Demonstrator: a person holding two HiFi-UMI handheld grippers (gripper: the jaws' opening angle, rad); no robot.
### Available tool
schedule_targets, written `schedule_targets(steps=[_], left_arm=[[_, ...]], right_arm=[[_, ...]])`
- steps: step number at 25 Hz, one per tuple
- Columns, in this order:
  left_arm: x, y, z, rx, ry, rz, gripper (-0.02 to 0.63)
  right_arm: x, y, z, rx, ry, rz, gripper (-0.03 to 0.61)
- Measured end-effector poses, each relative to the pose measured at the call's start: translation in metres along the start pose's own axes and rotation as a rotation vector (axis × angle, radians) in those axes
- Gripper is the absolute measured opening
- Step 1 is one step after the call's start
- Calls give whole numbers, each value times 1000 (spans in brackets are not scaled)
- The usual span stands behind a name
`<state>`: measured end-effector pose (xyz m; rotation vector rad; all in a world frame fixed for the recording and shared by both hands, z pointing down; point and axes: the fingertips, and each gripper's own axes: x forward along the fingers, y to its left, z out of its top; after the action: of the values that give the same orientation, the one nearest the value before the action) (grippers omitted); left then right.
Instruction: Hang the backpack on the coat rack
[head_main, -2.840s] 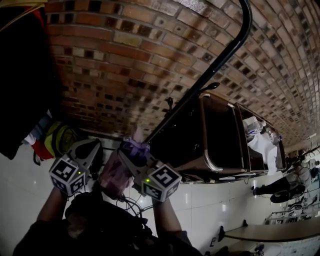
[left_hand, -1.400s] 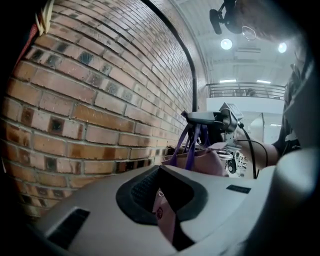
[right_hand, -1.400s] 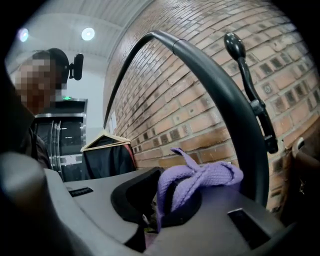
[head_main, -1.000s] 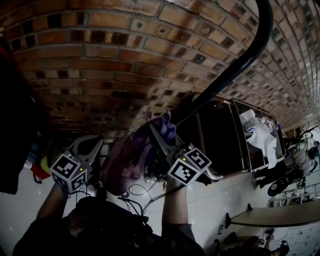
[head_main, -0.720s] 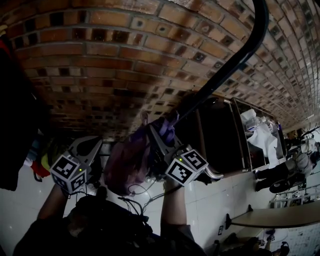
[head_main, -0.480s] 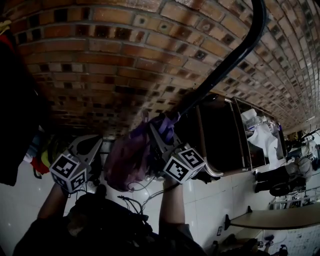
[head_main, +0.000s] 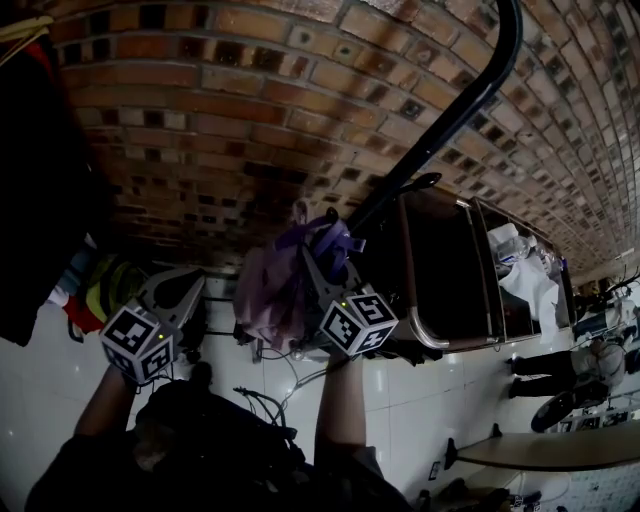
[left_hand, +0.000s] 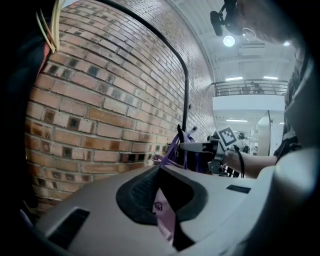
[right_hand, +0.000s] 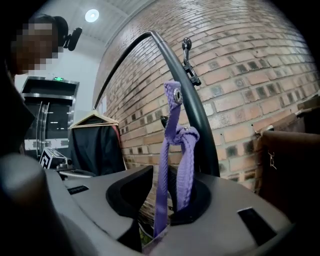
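The purple-pink backpack hangs by its purple strap loop from a hook on the black curved coat rack pole. My right gripper is just below that hook. Its jaws are opening, and the strap runs down between them from the hook without being pressed by the pads. My left gripper stays left of the bag. In the left gripper view its jaws are closed on a thin pink tab with a small logo. I cannot tell what the tab belongs to.
A brick wall stands behind the rack. A dark garment on a hanger hangs at the left, with colourful items below it. A brown cabinet stands to the right of the pole. A second hook sits higher on the pole.
My right gripper has come down beside the pole and its jaws have spread off the strap. The backpack now hangs straight from the hook. The left gripper has shifted slightly.
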<state>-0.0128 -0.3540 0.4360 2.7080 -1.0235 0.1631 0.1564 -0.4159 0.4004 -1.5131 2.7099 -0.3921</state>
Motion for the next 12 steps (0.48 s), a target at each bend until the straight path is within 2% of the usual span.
schedule_targets(steps=[6,12], left_arm=[[-17,-18,-2,13,-20,31,12],[-42,-55,-19,13,-9,60,12]], right_arm=[[-33,-7,-29,-26,7,-84,109],[-106,5,-54,-56,-35,-166,109]])
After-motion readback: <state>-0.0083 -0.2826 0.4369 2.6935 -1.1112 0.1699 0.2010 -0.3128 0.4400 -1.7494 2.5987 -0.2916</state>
